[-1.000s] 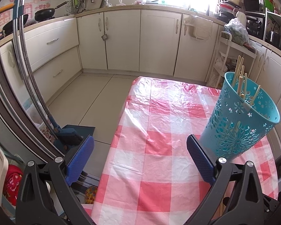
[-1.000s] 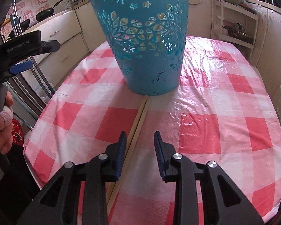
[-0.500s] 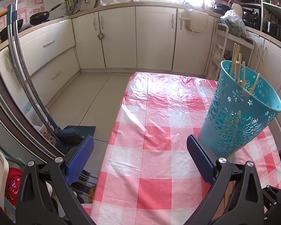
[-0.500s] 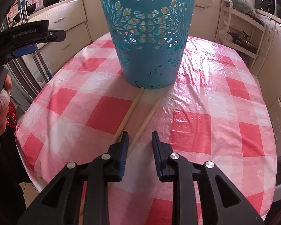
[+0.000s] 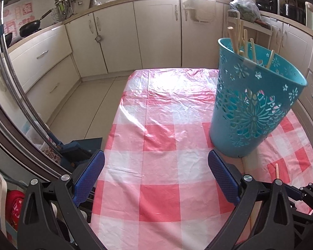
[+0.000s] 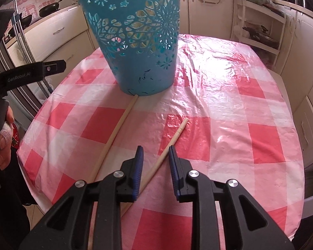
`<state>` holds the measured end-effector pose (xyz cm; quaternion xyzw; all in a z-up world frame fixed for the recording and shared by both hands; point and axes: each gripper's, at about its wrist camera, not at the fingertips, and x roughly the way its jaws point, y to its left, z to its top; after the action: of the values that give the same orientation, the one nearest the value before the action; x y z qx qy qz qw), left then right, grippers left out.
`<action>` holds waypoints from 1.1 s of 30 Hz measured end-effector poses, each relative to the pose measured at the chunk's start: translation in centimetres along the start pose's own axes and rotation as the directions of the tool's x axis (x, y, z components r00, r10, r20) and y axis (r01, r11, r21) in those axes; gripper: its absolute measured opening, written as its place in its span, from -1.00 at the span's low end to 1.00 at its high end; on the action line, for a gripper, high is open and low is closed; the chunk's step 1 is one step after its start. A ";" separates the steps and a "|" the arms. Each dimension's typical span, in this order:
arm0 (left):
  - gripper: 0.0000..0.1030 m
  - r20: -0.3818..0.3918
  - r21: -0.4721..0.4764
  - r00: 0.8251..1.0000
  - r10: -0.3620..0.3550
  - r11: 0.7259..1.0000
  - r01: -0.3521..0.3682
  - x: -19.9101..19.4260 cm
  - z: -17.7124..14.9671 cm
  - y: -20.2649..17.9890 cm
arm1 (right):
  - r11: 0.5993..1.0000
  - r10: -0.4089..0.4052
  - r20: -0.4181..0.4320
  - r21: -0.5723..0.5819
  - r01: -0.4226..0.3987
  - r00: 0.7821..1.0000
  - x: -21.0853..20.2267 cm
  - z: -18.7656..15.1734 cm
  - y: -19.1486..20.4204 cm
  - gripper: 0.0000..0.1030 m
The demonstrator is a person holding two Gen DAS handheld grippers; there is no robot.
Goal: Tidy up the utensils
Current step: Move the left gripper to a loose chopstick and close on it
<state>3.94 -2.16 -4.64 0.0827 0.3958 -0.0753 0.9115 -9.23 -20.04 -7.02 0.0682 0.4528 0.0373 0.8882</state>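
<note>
A teal cut-out basket (image 6: 133,41) stands on the red-and-white checked tablecloth (image 6: 229,112); it also shows in the left wrist view (image 5: 252,108) with several wooden chopsticks (image 5: 240,39) sticking out of it. Two wooden chopsticks lie on the cloth: one (image 6: 116,131) runs up to the basket's base, the other (image 6: 173,139) passes between the jaws of my right gripper (image 6: 155,156). The jaws stand a little apart around it, not pinching. My left gripper (image 5: 156,170) is wide open and empty, left of the basket.
Cream kitchen cabinets (image 5: 156,35) ring the room. A white shelf rack (image 6: 258,25) stands behind the table on the right. The table's left edge (image 5: 112,129) drops to the tiled floor, where a blue dustpan (image 5: 77,148) stands.
The right gripper has drawn back from the basket and swung right, and the chopstick between its jaws has turned away from the other one. The left gripper has drifted left.
</note>
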 end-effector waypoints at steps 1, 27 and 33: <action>0.85 -0.006 0.012 1.000 -0.005 1.000 0.005 0.1 -0.2 -0.4 | 1.000 0.004 0.003 0.001 -0.004 1.000 0.0 0.0 -0.1 -0.51; 0.14 -0.214 0.193 0.957 -0.195 0.952 0.237 4.6 -2.3 -9.9 | 0.998 -0.025 0.003 -0.053 0.025 1.000 -0.6 -0.8 0.3 -0.39; -0.85 -0.230 0.183 0.945 -0.231 0.944 0.275 3.8 -2.8 -9.6 | 0.999 -0.042 0.001 -0.028 0.042 0.999 -0.4 -0.3 -0.5 -0.63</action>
<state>2.56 -11.22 -10.19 0.1352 0.4847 -0.2252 0.8343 -9.69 -20.53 -6.99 0.0462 0.4536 0.0248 0.8896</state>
